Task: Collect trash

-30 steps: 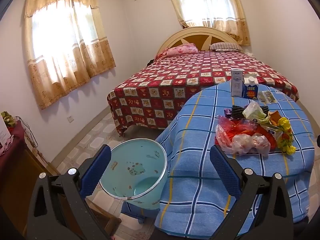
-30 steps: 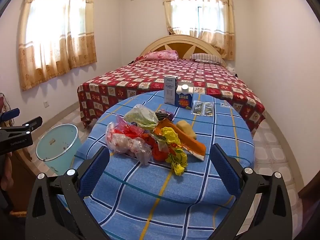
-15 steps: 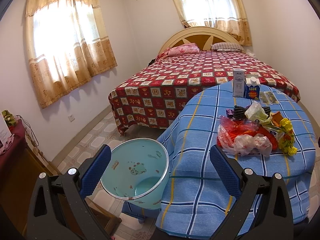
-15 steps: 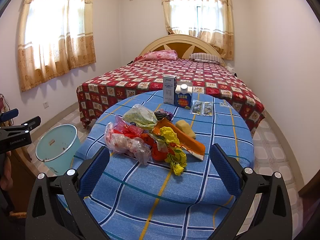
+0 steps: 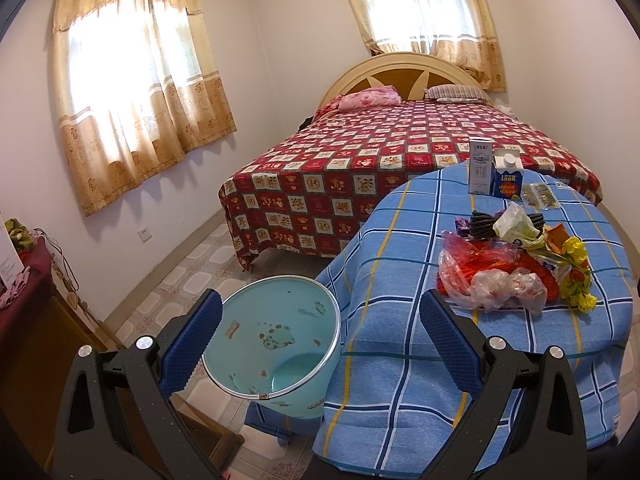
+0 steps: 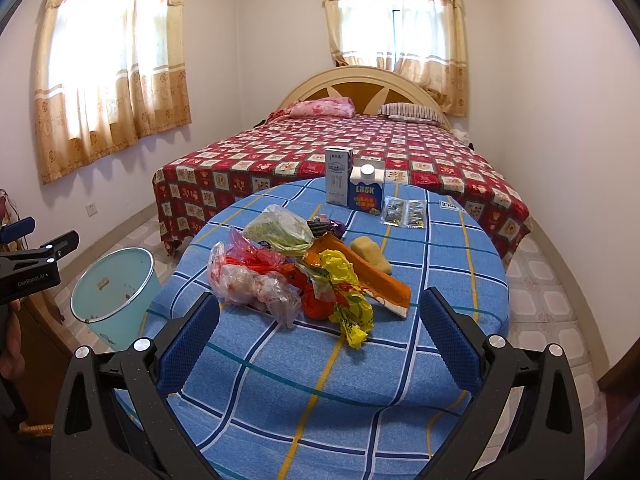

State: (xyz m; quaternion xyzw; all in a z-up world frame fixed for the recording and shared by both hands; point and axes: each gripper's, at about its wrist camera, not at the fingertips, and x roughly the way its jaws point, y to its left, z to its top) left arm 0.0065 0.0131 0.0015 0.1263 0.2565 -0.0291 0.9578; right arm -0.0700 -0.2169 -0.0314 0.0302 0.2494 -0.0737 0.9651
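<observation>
Here both grippers (left point(image 5: 320, 340), right point(image 6: 320, 340)) gape empty, trash pile point(image 6: 296, 276) on table point(image 6: 440, 280).

Spread left tool point(image 5: 320, 344) above bin point(image 5: 276, 344)

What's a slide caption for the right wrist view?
Open right gripper faces crumpled plastic wrappers on blue checked round table; light blue plastic bin beside it.

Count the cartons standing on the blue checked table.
2. A tall white carton stands at the table's far edge, and a shorter blue carton with a round white cap stands right beside it. The trash pile could hide more.
</observation>
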